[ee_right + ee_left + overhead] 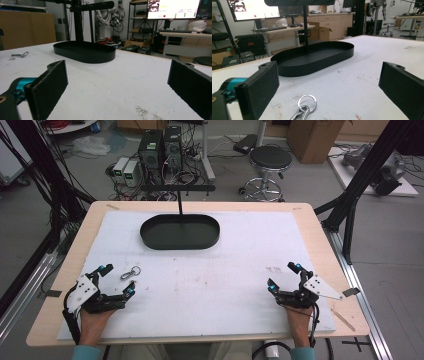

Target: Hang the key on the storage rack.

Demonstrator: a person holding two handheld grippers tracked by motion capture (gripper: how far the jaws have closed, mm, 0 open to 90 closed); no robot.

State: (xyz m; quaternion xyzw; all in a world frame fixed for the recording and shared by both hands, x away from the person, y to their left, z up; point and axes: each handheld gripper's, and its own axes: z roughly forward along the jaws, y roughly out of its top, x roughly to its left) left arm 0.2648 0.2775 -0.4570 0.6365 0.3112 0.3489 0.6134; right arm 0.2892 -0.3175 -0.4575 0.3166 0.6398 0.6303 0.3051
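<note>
**Metal key ring between wide jaws**

Silver metal is seen on the white table cover (210,285): a key ring (130,272) with its clip lies flat just ahead of the left gripper (118,280), between the lines of its two jaws but touched by neither. The jaws are spread wide and nothing is held. The right gripper (283,276), well apart across the table, is likewise wide open and empty. A black oval tray (180,232) stands farther back.
</note>
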